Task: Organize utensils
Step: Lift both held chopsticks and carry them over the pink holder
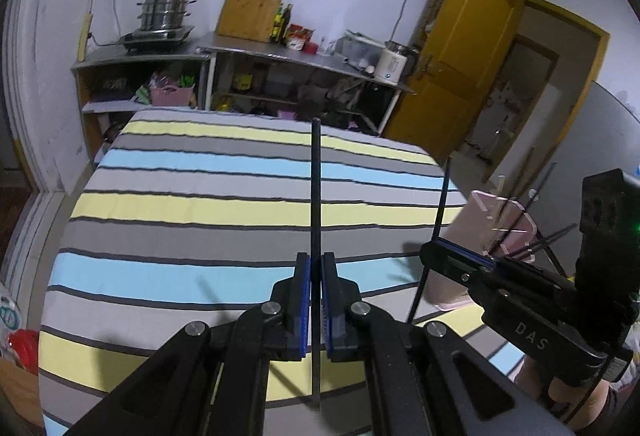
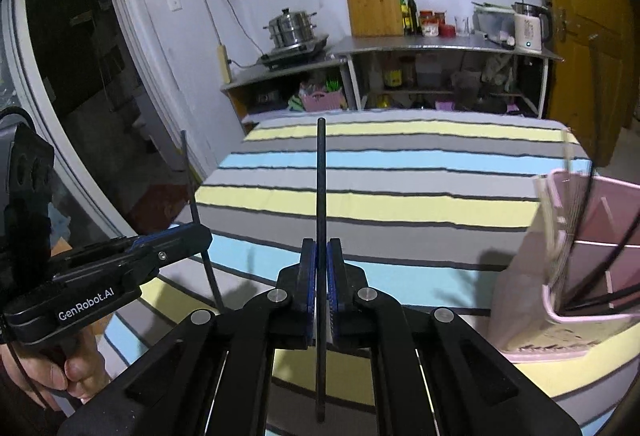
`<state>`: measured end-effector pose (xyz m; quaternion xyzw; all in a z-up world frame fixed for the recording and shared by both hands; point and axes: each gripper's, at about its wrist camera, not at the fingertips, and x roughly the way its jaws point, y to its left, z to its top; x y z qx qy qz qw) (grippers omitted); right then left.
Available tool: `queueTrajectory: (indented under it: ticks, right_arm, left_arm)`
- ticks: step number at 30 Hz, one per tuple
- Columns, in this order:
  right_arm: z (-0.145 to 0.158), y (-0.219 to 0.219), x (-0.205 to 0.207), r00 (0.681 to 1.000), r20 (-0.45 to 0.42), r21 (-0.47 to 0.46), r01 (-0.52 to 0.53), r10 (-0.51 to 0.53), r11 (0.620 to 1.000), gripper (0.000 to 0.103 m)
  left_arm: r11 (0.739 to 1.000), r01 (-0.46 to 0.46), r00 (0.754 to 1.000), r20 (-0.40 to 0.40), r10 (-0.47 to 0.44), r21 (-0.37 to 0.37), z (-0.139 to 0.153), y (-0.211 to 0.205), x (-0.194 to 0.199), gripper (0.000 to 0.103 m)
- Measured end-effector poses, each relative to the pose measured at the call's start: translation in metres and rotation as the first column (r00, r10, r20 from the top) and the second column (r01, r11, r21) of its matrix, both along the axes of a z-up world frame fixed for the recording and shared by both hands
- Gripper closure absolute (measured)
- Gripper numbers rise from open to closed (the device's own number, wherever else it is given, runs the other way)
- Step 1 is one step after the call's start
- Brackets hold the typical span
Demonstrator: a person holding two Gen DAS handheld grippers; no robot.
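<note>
- The left gripper (image 1: 316, 268) has its jaws pinched tight on a black chopstick (image 1: 316, 196), held upright over the striped tablecloth (image 1: 192, 204).
- The right gripper (image 2: 321, 256) is clamped on a second black chopstick (image 2: 321, 188), also standing upright.
- Just to the right stands the pink utensil holder (image 2: 520, 296) on the table, several dark chopsticks (image 2: 608, 260) leaning inside it.
- Behind, a wooden cutting board (image 2: 374, 2) leans against the wall.
</note>
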<state>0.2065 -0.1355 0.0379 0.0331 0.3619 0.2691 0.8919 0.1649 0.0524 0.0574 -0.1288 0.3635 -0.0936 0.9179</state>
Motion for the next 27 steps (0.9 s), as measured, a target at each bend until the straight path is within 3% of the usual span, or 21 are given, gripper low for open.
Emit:
queueTrajectory:
  ticks: [14, 27]
  right_arm:
    - [0.038, -0.053, -0.030, 0.995, 0.065, 0.057, 0.074, -0.078, 0.996, 0.098]
    - [0.083, -0.117, -0.055, 0.969, 0.147, 0.081, 0.189, -0.199, 0.979, 0.098]
  left_arm:
    - [0.994, 0.109, 0.993, 0.049, -0.109, 0.004, 0.036, -0.043, -0.020, 0.098]
    - [0.968, 0.249, 0.962, 0.120, -0.244, -0.026, 0.091, -0.108, -0.014, 0.098]
